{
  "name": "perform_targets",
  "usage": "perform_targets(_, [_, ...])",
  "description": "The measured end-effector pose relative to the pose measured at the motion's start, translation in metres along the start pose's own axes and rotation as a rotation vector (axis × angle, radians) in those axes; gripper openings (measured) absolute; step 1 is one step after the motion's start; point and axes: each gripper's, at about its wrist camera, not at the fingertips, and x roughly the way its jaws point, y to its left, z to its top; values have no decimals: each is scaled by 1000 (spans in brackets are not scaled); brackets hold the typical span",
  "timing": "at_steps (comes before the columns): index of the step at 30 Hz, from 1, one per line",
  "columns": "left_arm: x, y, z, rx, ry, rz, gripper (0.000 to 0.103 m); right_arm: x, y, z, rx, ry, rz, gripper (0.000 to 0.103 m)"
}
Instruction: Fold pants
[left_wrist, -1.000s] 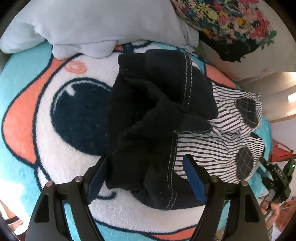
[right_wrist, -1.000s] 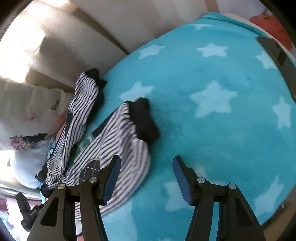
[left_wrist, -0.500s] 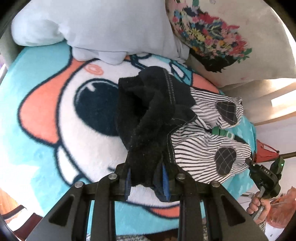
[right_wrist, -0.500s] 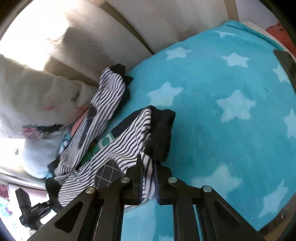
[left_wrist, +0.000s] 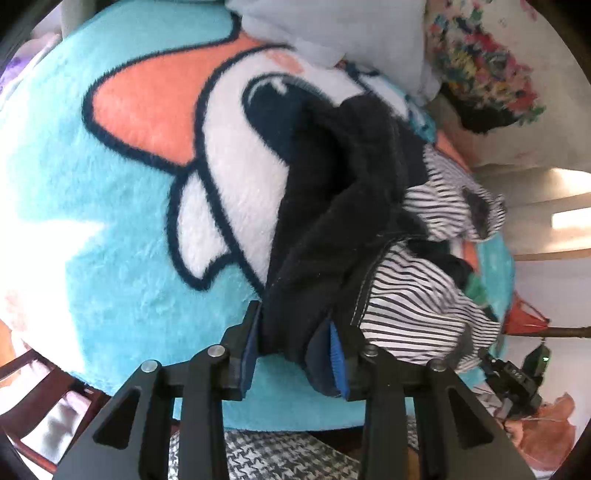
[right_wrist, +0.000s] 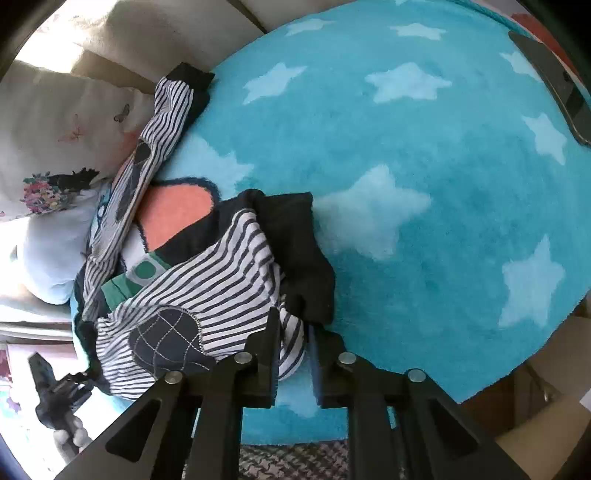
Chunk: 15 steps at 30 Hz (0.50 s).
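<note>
The left tongs (left_wrist: 291, 350) are clamped on the black waistband (left_wrist: 332, 221) of the pants (left_wrist: 417, 306), with a thick bunch of dark cloth pressed between the blue pads (left_wrist: 338, 358). The pants are striped black and white, with dark quilted patches. They lie crumpled on a fluffy turquoise blanket (left_wrist: 92, 206) printed with a cartoon face in white, orange and navy. From the left wrist view, the waistband rises in folds from the tongs, and the striped legs trail off to the right.

The right tongs (right_wrist: 293, 354) are clamped on a striped leg near its black cuff (right_wrist: 295, 251), the cloth pinched in the narrow gap between the 2 fingers. In this view the blanket (right_wrist: 406, 147) shows pale stars. The second leg (right_wrist: 147, 147) stretches away to the upper left, its cuff just beside a beige backrest (right_wrist: 166, 29).

A floral pillow (left_wrist: 491, 74) and a pale blue pillow (left_wrist: 325, 29) sit at the far edge of the blanket, above the pants. A dark flat object (right_wrist: 554, 85) lies at the blanket's right edge; I cannot tell what it is.
</note>
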Motion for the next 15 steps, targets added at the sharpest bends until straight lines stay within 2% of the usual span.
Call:
perform_targets(2, [-14,2,2,18,-25,-22,36,-14,-3,-1,-13,3,-14,46])
perform_targets(3, [-23,5,1,28,-37,-25,36,-23,-6,1,-22,-3,-24,48])
perform_targets(5, [-38,7,6,41,-74,1,36,-41,-12,3,-43,-30,-52,48])
perform_targets(8, [-52,3,18,51,-114,-9,36,-59,-5,18,-108,-101,-102,48])
perform_targets(10, [-55,-9,32,77,-139,9,37,-57,15,34,-183,-134,-133,48])
perform_targets(15, [-43,-61,68,199,-164,54,51,-47,76,76,-317,-218,-93,48])
